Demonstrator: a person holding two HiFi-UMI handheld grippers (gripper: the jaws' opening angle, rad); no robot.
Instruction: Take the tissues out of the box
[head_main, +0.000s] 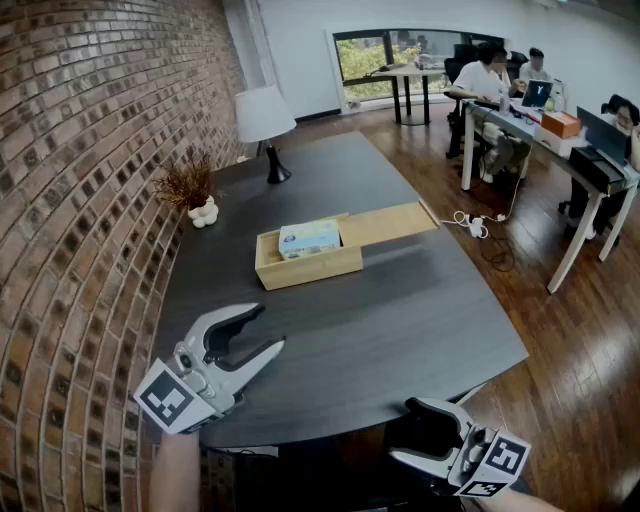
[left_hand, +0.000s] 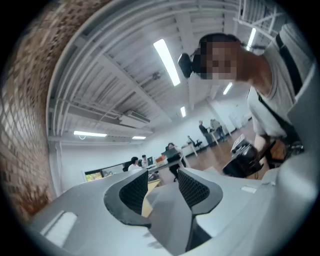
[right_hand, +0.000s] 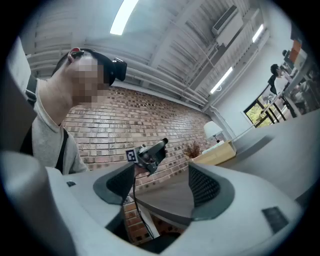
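Note:
A wooden box (head_main: 305, 265) lies mid-table with its sliding lid (head_main: 385, 224) pulled out to the right. Inside it sits a light blue tissue pack (head_main: 310, 239). My left gripper (head_main: 268, 327) hovers open over the table's near left part, well short of the box, with nothing in it. My right gripper (head_main: 403, 430) is open and empty just off the table's near edge. In the left gripper view the open left gripper (left_hand: 162, 187) tilts upward, with a sliver of the box (left_hand: 146, 201) between the jaws. The right gripper (right_hand: 162, 182) looks across at the left gripper (right_hand: 150, 152) and the box (right_hand: 220, 152).
A white table lamp (head_main: 265, 115) and a dried plant in a white vase (head_main: 195, 195) stand at the table's far left beside the brick wall (head_main: 70, 200). To the right are a wooden floor, cables (head_main: 475, 224) and desks (head_main: 560, 140) with seated people.

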